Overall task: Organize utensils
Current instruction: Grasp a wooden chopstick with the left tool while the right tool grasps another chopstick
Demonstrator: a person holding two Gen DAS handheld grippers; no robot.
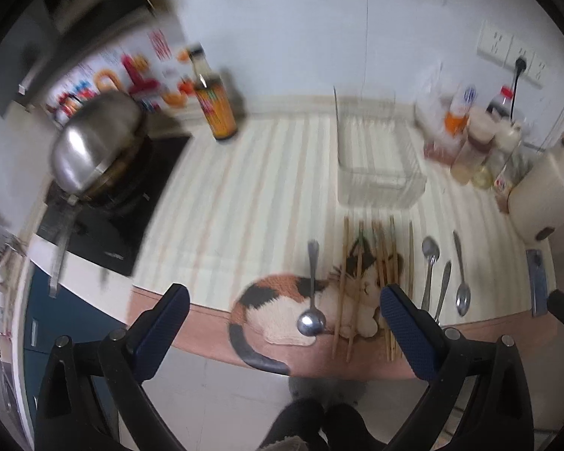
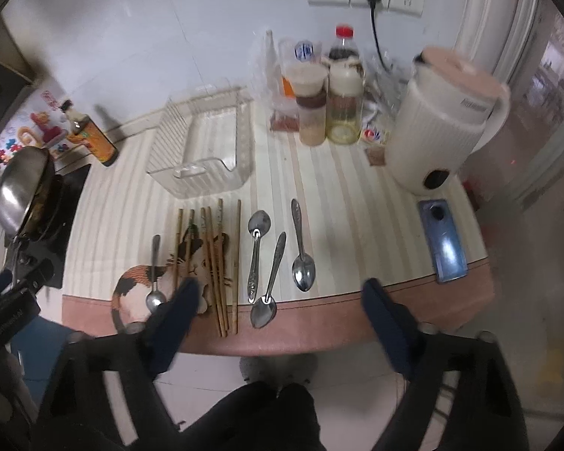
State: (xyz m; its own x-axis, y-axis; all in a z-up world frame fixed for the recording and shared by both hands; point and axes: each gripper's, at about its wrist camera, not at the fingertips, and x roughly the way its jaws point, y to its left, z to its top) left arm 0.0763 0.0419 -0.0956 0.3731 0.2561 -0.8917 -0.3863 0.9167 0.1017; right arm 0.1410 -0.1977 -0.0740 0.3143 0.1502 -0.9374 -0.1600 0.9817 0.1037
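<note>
Several wooden chopsticks (image 2: 216, 263) lie side by side across a cat-shaped mat (image 2: 143, 282) near the counter's front edge. One metal spoon (image 2: 155, 274) lies on the mat to their left. Three more spoons (image 2: 278, 259) lie to their right. A clear plastic organizer tray (image 2: 206, 150) stands empty behind them. In the left wrist view the mat (image 1: 282, 300), the spoon on it (image 1: 312, 293), the chopsticks (image 1: 372, 274) and the tray (image 1: 376, 158) show too. My left gripper (image 1: 282, 308) is open and empty above the front edge. My right gripper (image 2: 282, 300) is open and empty above the spoons' near ends.
A steel wok (image 2: 22, 191) sits on the stove at the left, with a sauce bottle (image 2: 94, 135) behind it. Jars and bottles (image 2: 327, 101) and a cream kettle (image 2: 443, 120) stand at the back right. A blue phone (image 2: 443, 240) lies at the right.
</note>
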